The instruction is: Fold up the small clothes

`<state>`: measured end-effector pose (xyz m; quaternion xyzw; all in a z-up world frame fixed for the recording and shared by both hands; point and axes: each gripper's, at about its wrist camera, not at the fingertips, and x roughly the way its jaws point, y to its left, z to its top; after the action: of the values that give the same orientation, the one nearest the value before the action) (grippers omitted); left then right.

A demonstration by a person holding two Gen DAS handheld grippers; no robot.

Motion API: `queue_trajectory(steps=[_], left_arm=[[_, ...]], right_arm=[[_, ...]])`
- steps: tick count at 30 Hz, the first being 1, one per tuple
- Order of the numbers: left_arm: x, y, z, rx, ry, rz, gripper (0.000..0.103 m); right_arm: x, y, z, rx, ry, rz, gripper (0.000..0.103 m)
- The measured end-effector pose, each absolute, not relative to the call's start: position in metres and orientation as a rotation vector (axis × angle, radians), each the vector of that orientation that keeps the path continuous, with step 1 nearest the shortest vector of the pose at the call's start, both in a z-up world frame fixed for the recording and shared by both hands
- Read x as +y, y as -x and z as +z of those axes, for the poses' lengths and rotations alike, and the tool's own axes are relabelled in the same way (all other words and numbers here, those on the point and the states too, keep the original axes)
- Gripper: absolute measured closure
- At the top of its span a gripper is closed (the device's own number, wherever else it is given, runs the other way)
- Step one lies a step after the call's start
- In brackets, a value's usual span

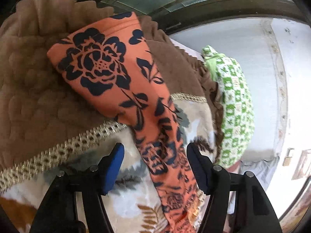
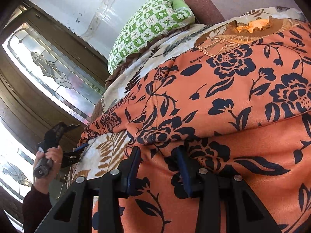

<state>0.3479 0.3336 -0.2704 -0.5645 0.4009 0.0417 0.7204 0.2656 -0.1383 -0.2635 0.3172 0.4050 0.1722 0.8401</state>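
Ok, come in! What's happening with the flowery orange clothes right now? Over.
Left hand-held gripper open, orange garment's sleeve between the fingers, ungripped. Right hand-held gripper shut on a fold of orange garment. Green pillow behind, nothing blocking.

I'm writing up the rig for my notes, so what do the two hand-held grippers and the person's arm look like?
Both the left hand-held gripper and the right hand-held gripper have black angular plastic fingers with cut-outs, silver round pivot pins and blue pads. The hand grips a grey cylindrical handle; the sleeve is dark maroon.

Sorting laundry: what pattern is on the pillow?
Green-and-white checks with small motifs on the pillow; clearest in the right wrist view.
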Motion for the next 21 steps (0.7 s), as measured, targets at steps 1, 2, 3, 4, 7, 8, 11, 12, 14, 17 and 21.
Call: queue_trajectory(steps=[1,2,3,4,7,8,11,12,14,17,21], left_arm=[[0.335,-0.35,-0.269,0.873,1.246,0.107,0.039],[0.337,-0.351,-0.27,0.861,1.243,0.117,0.042],[0.339,-0.353,-0.269,0.843,1.239,0.128,0.043],[0.341,-0.355,-0.269,0.828,1.24,0.131,0.044],[0.344,-0.363,-0.27,0.786,1.232,0.143,0.046],[0.346,-0.363,-0.27,0.779,1.224,0.151,0.052],[0.35,-0.371,-0.27,0.773,1.176,0.168,0.065],[0.35,-0.373,-0.272,0.775,1.168,0.168,0.071],[0.351,-0.376,-0.276,0.775,1.166,0.18,0.086],[0.343,-0.372,-0.266,0.748,1.108,0.197,0.092],[0.307,-0.372,-0.207,0.665,0.861,0.172,0.093]], right_arm=[[-0.138,-0.265,-0.264,0.856,-0.672,0.364,0.06],[-0.138,-0.265,-0.263,0.855,-0.673,0.365,0.06],[-0.138,-0.265,-0.264,0.855,-0.675,0.365,0.06],[-0.138,-0.265,-0.264,0.854,-0.677,0.366,0.06],[-0.139,-0.265,-0.263,0.854,-0.679,0.367,0.06],[-0.139,-0.265,-0.264,0.854,-0.679,0.367,0.06],[-0.139,-0.265,-0.264,0.853,-0.682,0.368,0.06],[-0.139,-0.265,-0.264,0.852,-0.683,0.368,0.06],[-0.139,-0.265,-0.264,0.852,-0.684,0.368,0.06],[-0.139,-0.265,-0.264,0.856,-0.685,0.363,0.061],[-0.147,-0.26,-0.244,0.852,-0.658,0.351,0.06]])
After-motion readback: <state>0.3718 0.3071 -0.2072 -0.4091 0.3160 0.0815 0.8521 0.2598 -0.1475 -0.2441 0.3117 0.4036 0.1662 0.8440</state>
